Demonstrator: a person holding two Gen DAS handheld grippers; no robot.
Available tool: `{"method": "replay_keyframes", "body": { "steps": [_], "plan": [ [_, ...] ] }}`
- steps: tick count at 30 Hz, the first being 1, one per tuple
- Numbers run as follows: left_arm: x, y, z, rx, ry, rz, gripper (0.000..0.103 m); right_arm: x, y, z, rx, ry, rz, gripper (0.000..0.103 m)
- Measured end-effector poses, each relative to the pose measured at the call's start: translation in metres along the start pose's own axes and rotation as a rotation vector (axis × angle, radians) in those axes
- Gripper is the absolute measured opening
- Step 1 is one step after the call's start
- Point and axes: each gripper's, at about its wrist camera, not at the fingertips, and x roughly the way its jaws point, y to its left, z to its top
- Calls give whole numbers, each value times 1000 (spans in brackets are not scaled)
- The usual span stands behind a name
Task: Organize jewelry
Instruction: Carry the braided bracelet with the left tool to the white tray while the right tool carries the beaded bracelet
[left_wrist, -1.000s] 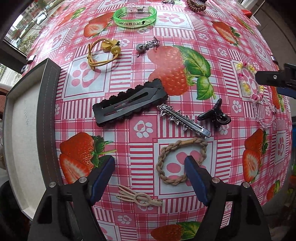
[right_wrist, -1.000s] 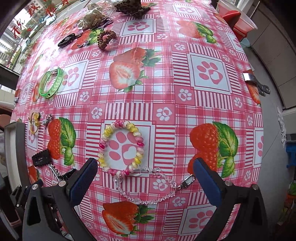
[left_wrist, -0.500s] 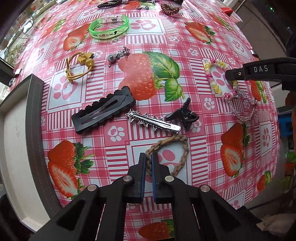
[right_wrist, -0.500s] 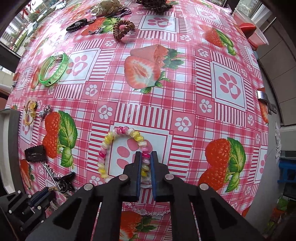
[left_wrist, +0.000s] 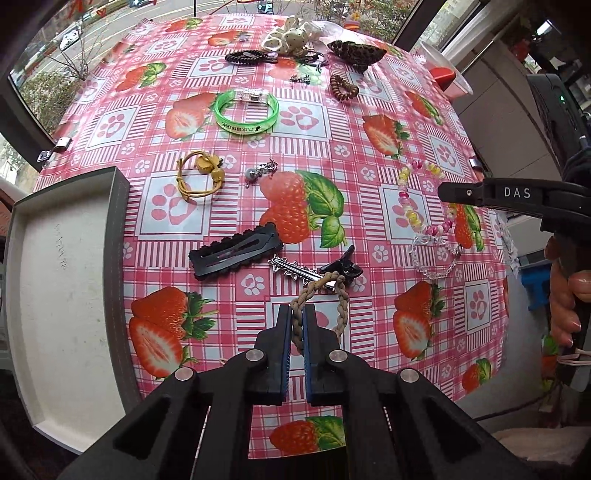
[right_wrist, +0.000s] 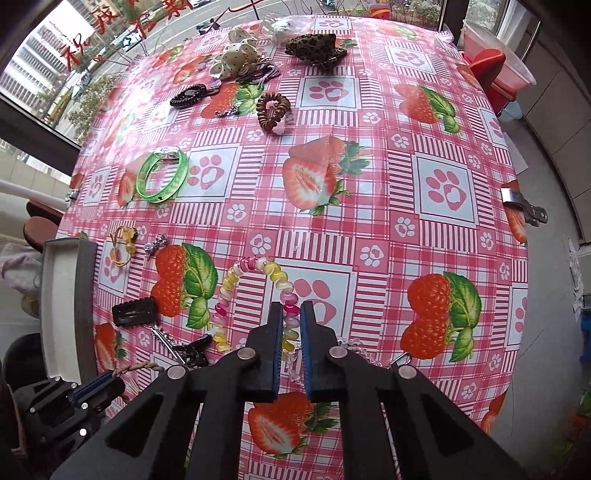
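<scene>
L gripper (left_wrist: 297, 325) is clamped on the braided tan hair tie (left_wrist: 325, 299), pulled into a long loop; its long axis runs away from the fingers toward the spiked silver clip (left_wrist: 295, 271) & small black claw clip (left_wrist: 343, 264). R gripper (right_wrist: 291, 321) is pinched on the pastel bead bracelet (right_wrist: 236, 291), loop stretched up-frame over the strawberry tablecloth (right_wrist: 369, 147). Both point steeply down. Grey tray (left_wrist: 66, 280) sits at table's left edge.

tray (left_wrist: 70, 280) left of snap clip (left_wrist: 236, 254), bangle (left_wrist: 245, 114) behind, on table (left_wrist: 369, 92)
</scene>
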Motion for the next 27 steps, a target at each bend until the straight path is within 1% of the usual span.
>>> {"method": "replay_keyframes", "body": {
  "steps": [4,6,11,15,19,25,27],
  "plan": [
    [-35,33,-16,-30,-38,1,12,-12,6,-15,-13,-19,13,10],
    [-45,46,-18,-51,-53,10,12,-18,14,-18,-25,-27,24,10],
    [-66,79,-28,-116,-90,40,12,-25,51,-19,-81,-34,65,10],
    [-80,114,-37,-187,-120,71,12,-25,94,-22,-151,-23,113,10],
    [-87,154,-44,-260,-136,120,12,-19,148,-23,-238,-12,165,10],
    [-87,213,-48,-357,-156,184,12,-1,228,-22,-345,7,226,10],
    [-84,228,-45,-379,-158,201,12,6,251,-21,-373,12,233,10]
  ]
}}
